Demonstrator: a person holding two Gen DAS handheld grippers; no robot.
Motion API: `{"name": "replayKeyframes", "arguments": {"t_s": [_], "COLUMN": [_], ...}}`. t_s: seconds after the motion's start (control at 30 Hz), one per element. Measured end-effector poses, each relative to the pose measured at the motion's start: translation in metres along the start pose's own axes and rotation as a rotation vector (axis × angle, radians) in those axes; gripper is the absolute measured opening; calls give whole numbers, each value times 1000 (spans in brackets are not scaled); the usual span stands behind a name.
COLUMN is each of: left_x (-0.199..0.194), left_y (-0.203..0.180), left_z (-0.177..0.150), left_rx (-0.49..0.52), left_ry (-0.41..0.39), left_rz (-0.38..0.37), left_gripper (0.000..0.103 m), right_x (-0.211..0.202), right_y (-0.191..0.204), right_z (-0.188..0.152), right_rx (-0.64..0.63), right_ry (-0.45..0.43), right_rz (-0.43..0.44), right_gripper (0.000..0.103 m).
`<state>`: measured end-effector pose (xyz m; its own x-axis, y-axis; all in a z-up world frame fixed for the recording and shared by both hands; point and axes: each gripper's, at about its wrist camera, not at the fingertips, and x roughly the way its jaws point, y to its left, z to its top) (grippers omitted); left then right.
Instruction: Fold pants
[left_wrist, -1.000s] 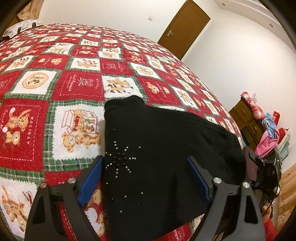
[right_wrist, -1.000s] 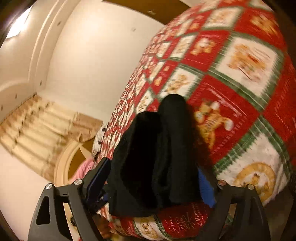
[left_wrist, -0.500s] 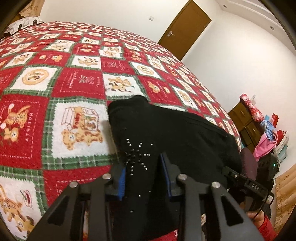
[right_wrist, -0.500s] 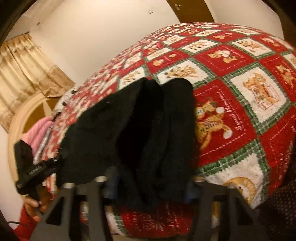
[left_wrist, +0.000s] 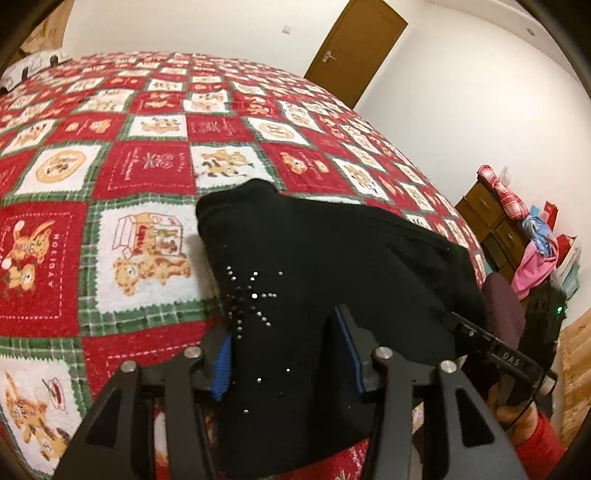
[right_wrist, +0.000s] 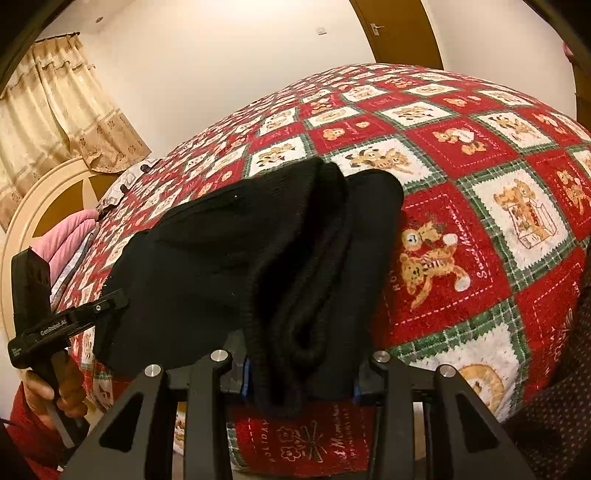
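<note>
Black knit pants (left_wrist: 325, 266) with a studded star pattern lie bunched on the red and white patchwork bed cover (left_wrist: 140, 170) near the bed's front edge. My left gripper (left_wrist: 284, 354) is shut on the pants' near edge, by the studs. In the right wrist view the pants (right_wrist: 258, 251) show thick folds. My right gripper (right_wrist: 299, 376) is shut on the pants' other near edge. The right gripper also shows in the left wrist view (left_wrist: 495, 350), and the left gripper in the right wrist view (right_wrist: 62, 325).
A wooden dresser (left_wrist: 491, 225) piled with clothes stands right of the bed. A brown door (left_wrist: 354, 48) is at the far wall. A pink pillow (right_wrist: 70, 240), a round headboard (right_wrist: 44, 199) and curtains (right_wrist: 55, 110) are at the bed's head.
Both grippers closed from wide open onto the near edges of the pants. The pants have bunched up slightly between them.
</note>
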<state>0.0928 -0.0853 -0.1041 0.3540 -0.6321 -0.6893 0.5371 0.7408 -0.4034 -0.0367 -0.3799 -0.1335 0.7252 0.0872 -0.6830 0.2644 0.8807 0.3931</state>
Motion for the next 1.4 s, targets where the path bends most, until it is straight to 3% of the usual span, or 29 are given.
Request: {"name": "replayKeyframes", "arguments": {"t_s": [0.03, 0.13, 0.23, 0.4, 0.67, 1.07, 1.4], "left_x": [0, -3, -12, -26, -63, -105, -134], "left_y": [2, 12, -4, -16, -16, 49, 94], "left_z": [0, 1, 4, 13, 21, 24, 34], "left_rx": [-8, -85, -3, 42, 116, 27, -27], "left_ry": [-4, 3, -32, -75, -158, -202, -265], "left_rz": [-4, -86, -25, 1, 92, 306, 411], "left_gripper": [26, 20, 20, 20, 20, 20, 20], "right_x": [1, -2, -8, -23, -30, 17, 46], "right_y": [3, 17, 28, 36, 76, 173, 244], "right_z": [0, 0, 5, 19, 32, 43, 58], "right_rx": [-10, -87, -125, -107, -125, -221, -308], "right_ry": [-2, -14, -22, -49, -79, -49, -49], "right_rz": [-7, -62, -84, -66, 19, 159, 223], "right_gripper": [39, 37, 35, 35, 35, 34, 35]}}
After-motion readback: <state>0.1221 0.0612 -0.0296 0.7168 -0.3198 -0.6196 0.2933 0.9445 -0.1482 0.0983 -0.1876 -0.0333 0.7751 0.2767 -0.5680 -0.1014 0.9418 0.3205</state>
